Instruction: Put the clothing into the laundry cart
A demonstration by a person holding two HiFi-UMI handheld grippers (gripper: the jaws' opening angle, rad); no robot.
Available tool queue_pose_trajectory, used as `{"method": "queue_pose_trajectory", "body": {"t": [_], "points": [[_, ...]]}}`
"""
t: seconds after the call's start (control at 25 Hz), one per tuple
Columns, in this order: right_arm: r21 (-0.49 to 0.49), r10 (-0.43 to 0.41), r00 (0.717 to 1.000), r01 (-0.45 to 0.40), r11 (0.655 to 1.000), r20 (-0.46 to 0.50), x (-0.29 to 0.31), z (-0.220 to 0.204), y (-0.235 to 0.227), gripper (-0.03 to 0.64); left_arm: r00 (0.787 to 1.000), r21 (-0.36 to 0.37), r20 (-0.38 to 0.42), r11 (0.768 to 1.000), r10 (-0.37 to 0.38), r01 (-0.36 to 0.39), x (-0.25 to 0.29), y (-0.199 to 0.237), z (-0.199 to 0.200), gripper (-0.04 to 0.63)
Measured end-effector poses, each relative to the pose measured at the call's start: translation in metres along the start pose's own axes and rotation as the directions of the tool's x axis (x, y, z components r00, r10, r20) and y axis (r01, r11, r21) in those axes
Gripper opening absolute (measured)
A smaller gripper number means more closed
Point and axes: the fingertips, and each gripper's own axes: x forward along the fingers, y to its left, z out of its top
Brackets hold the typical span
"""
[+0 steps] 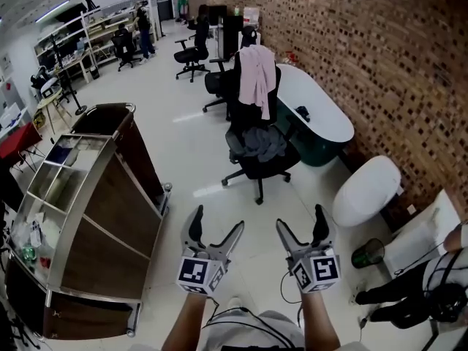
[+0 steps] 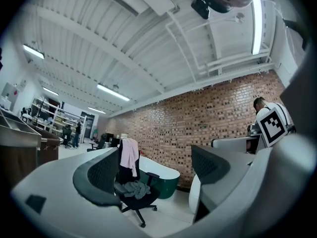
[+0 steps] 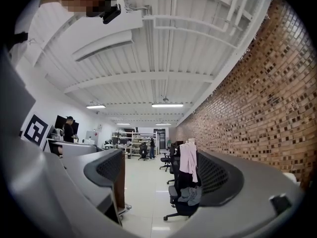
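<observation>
Held the left gripper (image 1: 218, 221) low in front, above the pale floor (image 1: 190, 145), with its jaws spread wide. Held nothing in it: only far-off things showed in the gap between the pads in the left gripper view. Held the right gripper (image 1: 300, 219) just beside it, at the same height, also with its jaws wide apart and nothing between them. Pointed both grippers forward, toward a black chair (image 1: 257, 168) on wheels.

Saw a pink top (image 1: 256, 79) draped over the back of that chair, hanging down it. Saw a grey piece of clothing (image 1: 265, 143) lying crumpled on the seat, below the pink top. Touched neither one: both were well apart from the grippers, farther out across the floor.

Saw the laundry cart (image 1: 110, 210) on the left, near the left gripper but not touching it. Looked tall, with brown sides, a shiny metal frame and small wheels at the bottom. Spotted a few small things on its top shelves, too small to name.

Saw a white tub (image 1: 322, 115) with a dark green outside just behind the chair, set along the brick wall (image 1: 365, 42). Saw other black chairs (image 1: 191, 53) farther back, and long shelves (image 1: 95, 35) at the far end of the room, with a person (image 1: 144, 28) standing near them.
</observation>
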Motion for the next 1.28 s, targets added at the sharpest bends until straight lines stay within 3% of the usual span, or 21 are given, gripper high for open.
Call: {"method": "queue_pose_trajectory", "body": {"t": [0.16,0.48,0.72,1.0,1.28], "points": [[-0.02,-0.01,1.0,0.009,1.0,-0.023,0.02,-0.006,-0.003,0.494,1.0,-0.04,0.001,0.999,0.009,-0.009,0.02,0.022,-0.008,0.436],[-0.006,-0.02,1.0,0.02,1.0,-0.021,0.061,-0.013,-0.043,0.494,1.0,-0.042,-0.015,0.999,0.009,-0.01,0.073,0.029,-0.026,0.436],[0.059,0.01,1.0,-0.011,0.998,0.016,0.116,-0.014,-0.112,0.489,0.998,-0.002,-0.044,0.999,0.037,-0.037,0.15,0.024,-0.029,0.436],[0.077,0.038,0.996,-0.044,0.996,0.087,0.178,0.001,-0.204,0.489,0.996,0.035,-0.015,0.996,0.086,-0.085,0.252,0.016,-0.017,0.436],[0.148,0.029,0.998,-0.037,0.988,0.06,0.203,-0.023,-0.269,0.489,0.989,0.048,-0.023,0.988,0.148,-0.147,0.3,0.015,-0.019,0.436]]}}
